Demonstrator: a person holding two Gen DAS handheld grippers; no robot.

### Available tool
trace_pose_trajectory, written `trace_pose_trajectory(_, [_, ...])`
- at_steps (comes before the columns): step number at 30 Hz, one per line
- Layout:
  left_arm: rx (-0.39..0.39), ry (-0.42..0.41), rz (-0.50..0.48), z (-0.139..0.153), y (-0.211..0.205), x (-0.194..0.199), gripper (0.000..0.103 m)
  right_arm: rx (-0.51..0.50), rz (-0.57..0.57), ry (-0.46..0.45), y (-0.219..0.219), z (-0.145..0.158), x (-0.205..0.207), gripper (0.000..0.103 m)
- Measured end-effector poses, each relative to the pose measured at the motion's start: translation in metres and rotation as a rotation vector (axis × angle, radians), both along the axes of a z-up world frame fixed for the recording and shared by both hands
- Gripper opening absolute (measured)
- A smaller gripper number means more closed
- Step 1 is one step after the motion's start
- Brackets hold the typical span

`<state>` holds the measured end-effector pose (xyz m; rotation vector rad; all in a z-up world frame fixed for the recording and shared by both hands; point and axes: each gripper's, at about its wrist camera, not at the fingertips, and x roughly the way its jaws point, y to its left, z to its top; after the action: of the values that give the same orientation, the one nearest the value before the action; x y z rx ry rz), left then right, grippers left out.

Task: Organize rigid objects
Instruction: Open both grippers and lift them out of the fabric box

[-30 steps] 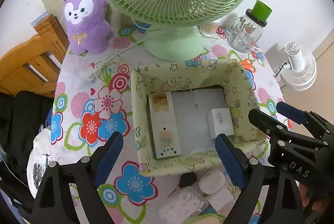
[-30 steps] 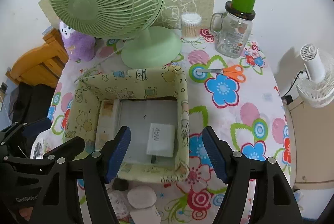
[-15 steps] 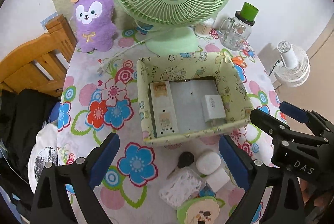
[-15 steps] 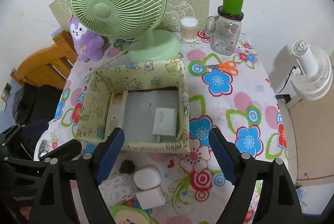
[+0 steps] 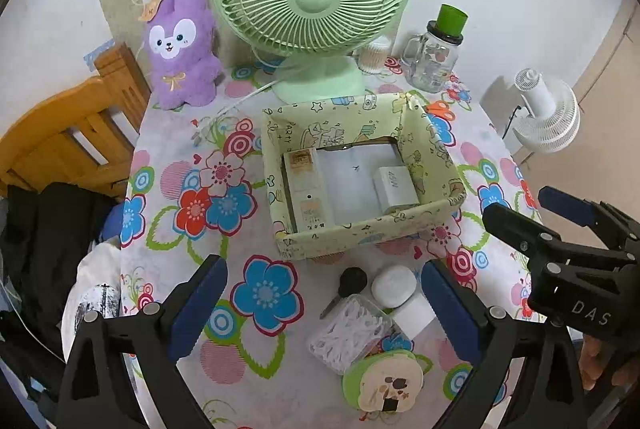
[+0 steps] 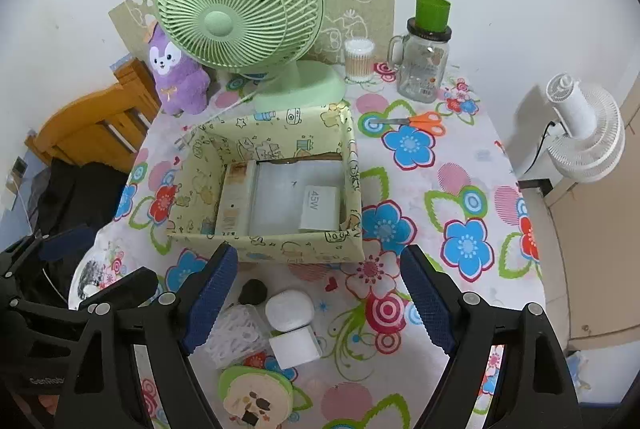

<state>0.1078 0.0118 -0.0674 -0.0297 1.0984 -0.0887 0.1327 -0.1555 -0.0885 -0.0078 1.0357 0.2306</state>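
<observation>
A pale green patterned box [image 5: 362, 233] [image 6: 264, 243] sits mid-table. Inside lie a long beige carton [image 5: 306, 189] [image 6: 232, 199] and a white 45W charger [image 5: 396, 189] [image 6: 320, 209]. In front of the box lie a black key [image 5: 350, 283] [image 6: 253, 291], a white oval case [image 5: 394, 285] [image 6: 290, 309], a white cube [image 5: 414, 317] [image 6: 296, 347], a clear box of white clips [image 5: 348, 335] [image 6: 236, 337] and a round green-rimmed item [image 5: 384, 383] [image 6: 256, 399]. My left gripper [image 5: 324, 309] and right gripper [image 6: 318, 299] are open and empty, held above these items.
A green desk fan [image 5: 312, 1] [image 6: 240, 13], a purple plush [image 5: 180, 47], a glass jar with green lid [image 6: 426, 57], a cotton-swab tub [image 6: 359, 59] and orange scissors [image 6: 420, 120] stand behind the box. A wooden chair [image 5: 60, 141] is left, a white fan [image 6: 584, 133] right.
Both grippers have pulled back and up from over the box, so the small items in front of it now show. Both stay open.
</observation>
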Motion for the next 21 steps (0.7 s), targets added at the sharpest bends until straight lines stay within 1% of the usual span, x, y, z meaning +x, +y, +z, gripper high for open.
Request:
trace_pose_trajectory(6, [0.021,-0.026,-0.007,0.003,0.000,-0.012,0.099,-0.001,-0.014,-0.030,-0.002,0.009,-0.013,0.085])
trace_pose_trajectory(10, [0.013,-0.027,-0.018,0.003,0.001,-0.020,0.099,0.000,-0.023,-0.053,-0.002,0.014,-0.023,0.085])
trace_pose_trajectory(21, [-0.007,-0.031,-0.040,0.000,0.004,-0.038,0.099,-0.018,-0.003,-0.066,0.005,0.013,-0.044,0.085])
